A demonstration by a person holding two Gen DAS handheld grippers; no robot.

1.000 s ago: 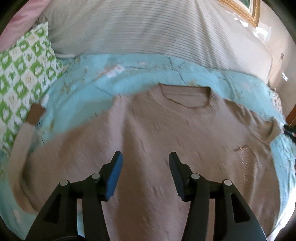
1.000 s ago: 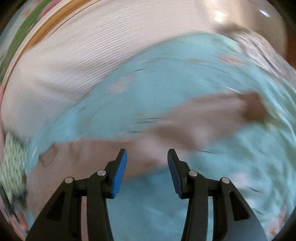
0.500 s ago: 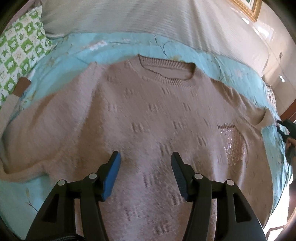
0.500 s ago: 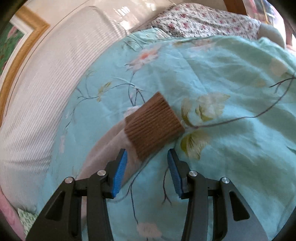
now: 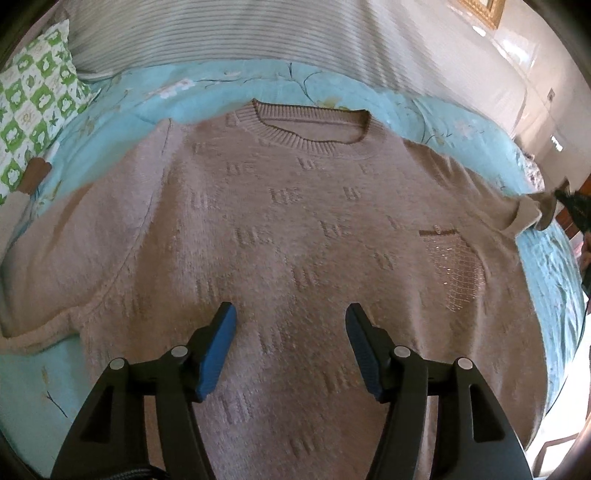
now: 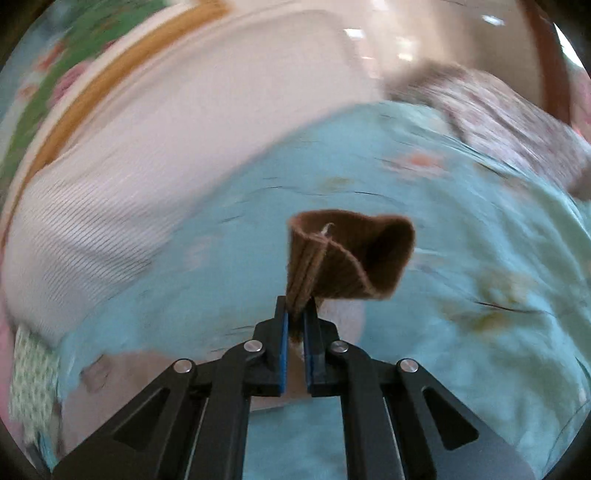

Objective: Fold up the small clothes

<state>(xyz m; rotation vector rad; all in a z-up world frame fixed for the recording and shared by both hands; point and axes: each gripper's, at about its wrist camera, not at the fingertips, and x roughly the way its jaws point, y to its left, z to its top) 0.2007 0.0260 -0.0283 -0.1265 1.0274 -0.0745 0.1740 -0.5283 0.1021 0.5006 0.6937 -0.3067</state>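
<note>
Bedspread (image 5: pixel 110 122), turquoise, floral print — covers the bed and carries everything else.

Sweater (image 5: pixel 295 229), tan knit, spread face-up on the bedspread, neckline toward the striped headboard (image 5: pixel 221 33); one sleeve runs off toward the green-and-white pillow (image 5: pixel 33 107).

Left gripper (image 5: pixel 290 328), jaws wide apart, nothing between them, hovering over the sweater's lower front.

Cuff (image 6: pixel 351 254), dark brown rib — pinched between the closed jaws of the right gripper (image 6: pixel 295 321) and raised off the bedspread.

Risk, judged: only an edge of the cuff is caught, so a quick pull across could slip it free; with the body unpinned, the sweater may drag and wrinkle.

Change: half a second ago the cuff lay flat between parted right jaws; now it is clamped and lifted.
</note>
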